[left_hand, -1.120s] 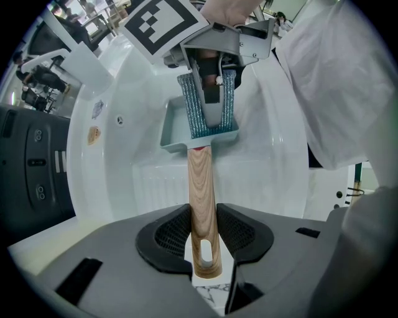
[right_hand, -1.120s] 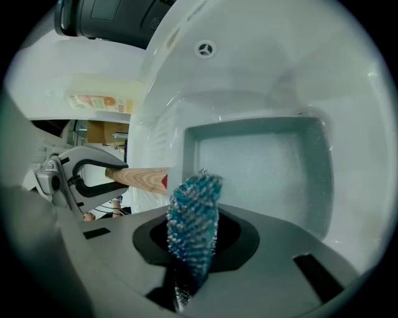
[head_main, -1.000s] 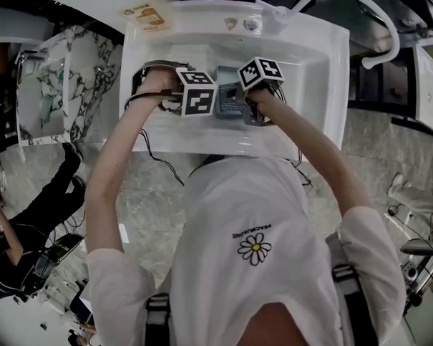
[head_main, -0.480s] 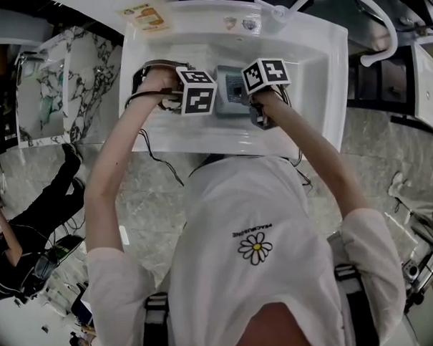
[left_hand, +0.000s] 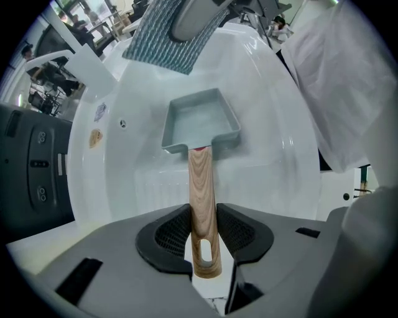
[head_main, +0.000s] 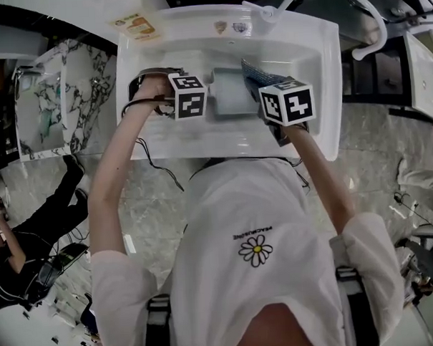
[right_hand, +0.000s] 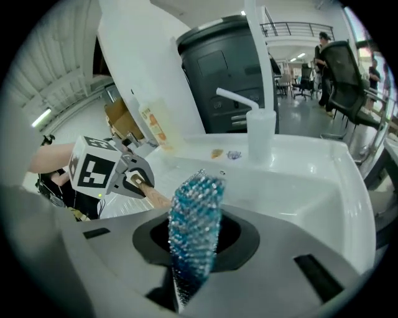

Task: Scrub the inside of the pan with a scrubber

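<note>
Sink [head_main: 319, 57], white, seen from above, with a person [head_main: 255, 239] leaning over it and working two pairs of tongs. Left tongs [left_hand: 204, 239] are clamped partway closed on the wooden handle [left_hand: 201, 186] of a grey rectangular pan [left_hand: 200, 121], which lies inside the basin (open side up). Right tongs [right_hand: 189, 248] are pinched tight on a sparkly blue scrubber [right_hand: 194, 217], held just beside the pan's right edge, not touching its inside.

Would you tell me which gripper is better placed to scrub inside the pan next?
Right: the right gripper holds the scrubber, while the left gripper clamps the pan by its handle.
</note>
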The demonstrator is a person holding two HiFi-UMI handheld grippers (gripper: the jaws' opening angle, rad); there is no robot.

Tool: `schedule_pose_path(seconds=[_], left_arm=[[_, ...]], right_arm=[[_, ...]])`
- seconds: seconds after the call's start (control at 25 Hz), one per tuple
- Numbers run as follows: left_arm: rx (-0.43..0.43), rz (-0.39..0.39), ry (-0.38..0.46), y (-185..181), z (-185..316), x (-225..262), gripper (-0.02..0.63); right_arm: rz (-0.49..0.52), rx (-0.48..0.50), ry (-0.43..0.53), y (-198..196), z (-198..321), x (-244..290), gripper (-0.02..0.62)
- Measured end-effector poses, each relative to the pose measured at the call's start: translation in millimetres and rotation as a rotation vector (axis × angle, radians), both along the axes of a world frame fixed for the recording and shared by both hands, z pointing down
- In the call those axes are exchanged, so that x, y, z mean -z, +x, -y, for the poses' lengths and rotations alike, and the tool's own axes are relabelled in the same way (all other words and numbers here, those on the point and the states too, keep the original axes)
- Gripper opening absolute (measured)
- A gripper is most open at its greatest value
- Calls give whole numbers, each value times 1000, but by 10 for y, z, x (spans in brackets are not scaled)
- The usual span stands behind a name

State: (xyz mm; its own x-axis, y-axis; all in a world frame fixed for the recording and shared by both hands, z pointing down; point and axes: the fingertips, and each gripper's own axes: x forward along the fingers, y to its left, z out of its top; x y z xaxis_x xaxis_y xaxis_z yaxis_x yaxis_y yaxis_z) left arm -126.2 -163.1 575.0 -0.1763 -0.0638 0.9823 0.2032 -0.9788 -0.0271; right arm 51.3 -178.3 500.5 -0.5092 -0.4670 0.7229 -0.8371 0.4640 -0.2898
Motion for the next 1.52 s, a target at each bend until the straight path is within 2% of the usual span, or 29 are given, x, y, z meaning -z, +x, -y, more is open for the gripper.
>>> schedule_pose_path(seconds=[0.2, 0.64, 1.08, 1.32, 1.4, 1.52], left_arm=[[9, -25, 9, 32, 20, -89, 138], [-4, -53, 22, 106, 29, -232, 138], [-35, -52, 48, 139, 17, -310, 143], [10, -55, 60, 140, 48, -296, 160], [50, -85, 52, 173, 75, -211, 175], [114, -170, 62, 295, 152, 35, 183]], right_arm=[[-40, -37, 90, 202, -184, 148, 61], [-39, -199, 31, 593, -580, -77, 61], [-29, -245, 27, 665, -638, -81, 61], [-25, -240, 37, 643, -630, -47, 61], [-23, -239, 45, 643, -615, -25, 61], [-29, -238, 67, 658, -575, 28, 61]])
